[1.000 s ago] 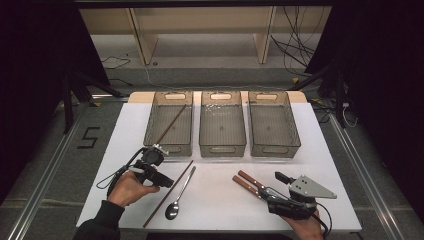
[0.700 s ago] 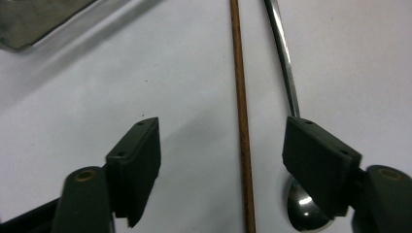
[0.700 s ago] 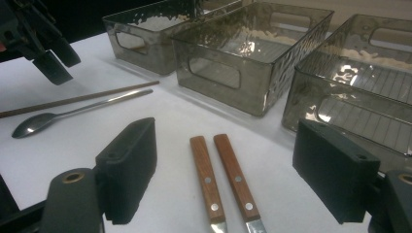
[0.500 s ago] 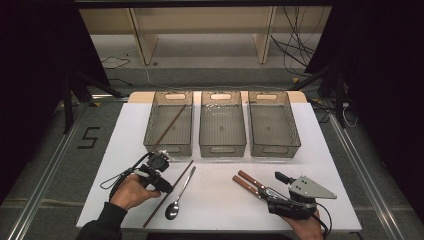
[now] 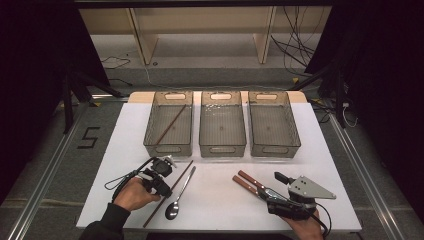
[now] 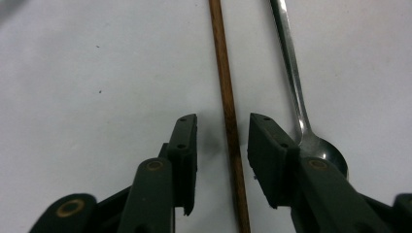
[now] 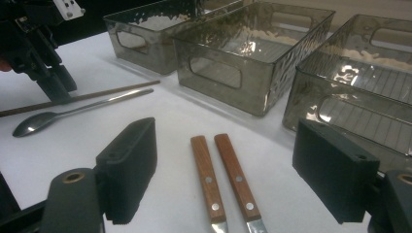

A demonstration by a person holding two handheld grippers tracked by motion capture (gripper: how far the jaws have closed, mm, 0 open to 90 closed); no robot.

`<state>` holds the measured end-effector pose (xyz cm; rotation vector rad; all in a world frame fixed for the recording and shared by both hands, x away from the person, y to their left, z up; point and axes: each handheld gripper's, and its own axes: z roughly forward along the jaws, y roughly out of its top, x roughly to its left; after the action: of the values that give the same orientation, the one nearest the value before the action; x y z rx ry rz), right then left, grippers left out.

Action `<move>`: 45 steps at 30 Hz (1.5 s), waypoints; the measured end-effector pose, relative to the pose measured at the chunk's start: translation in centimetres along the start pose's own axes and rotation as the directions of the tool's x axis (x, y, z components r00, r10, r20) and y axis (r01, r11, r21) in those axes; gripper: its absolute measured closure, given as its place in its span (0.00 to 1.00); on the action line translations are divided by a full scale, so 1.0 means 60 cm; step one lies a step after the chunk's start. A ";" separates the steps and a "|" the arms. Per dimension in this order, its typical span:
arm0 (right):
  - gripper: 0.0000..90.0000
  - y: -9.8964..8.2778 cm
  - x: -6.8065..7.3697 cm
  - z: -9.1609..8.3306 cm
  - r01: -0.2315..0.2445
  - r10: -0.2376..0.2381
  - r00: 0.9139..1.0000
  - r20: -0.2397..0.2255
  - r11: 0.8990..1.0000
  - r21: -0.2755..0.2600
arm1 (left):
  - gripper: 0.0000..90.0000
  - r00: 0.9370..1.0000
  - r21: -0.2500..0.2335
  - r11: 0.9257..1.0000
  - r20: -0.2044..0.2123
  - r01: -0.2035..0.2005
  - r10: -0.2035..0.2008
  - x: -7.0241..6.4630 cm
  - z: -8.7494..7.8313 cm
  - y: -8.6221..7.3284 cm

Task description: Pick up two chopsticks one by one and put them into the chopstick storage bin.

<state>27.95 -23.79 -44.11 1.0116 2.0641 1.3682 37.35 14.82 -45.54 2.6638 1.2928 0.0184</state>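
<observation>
on the white desk (image 5: pixel 110 150), the left claw (image 6: pixel 222 145) points down with its jaws apart on either side of a thin brown chopstick (image 6: pixel 228 116), not yet touching it. just right of the chopstick lies a metal spoon (image 5: pixel 179 192). past the middle, two wooden-handled knives (image 5: pixel 250 182) lie side by side. the right claw (image 7: pixel 243 174) rests low with its jaws wide apart, the knives between them. three smoky bins (image 5: pixel 222 125) stand behind; the left one holds another chopstick (image 5: pixel 170 125).

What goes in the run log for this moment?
left gripper: open, straddling chopstick beside spoon | right gripper: open, over two wooden-handled knives | left bin: one chopstick inside
</observation>
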 end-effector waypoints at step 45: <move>0.28 0.000 0.002 0.001 0.001 -0.001 1.000 0.004 1.000 0.005 | 0.94 1.000 -0.001 1.000 -0.006 -0.009 0.009 0.005 0.008 0.002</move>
<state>27.94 -23.67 -44.17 1.0146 2.0658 1.3600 37.66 14.92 -46.00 2.6705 1.2821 0.0288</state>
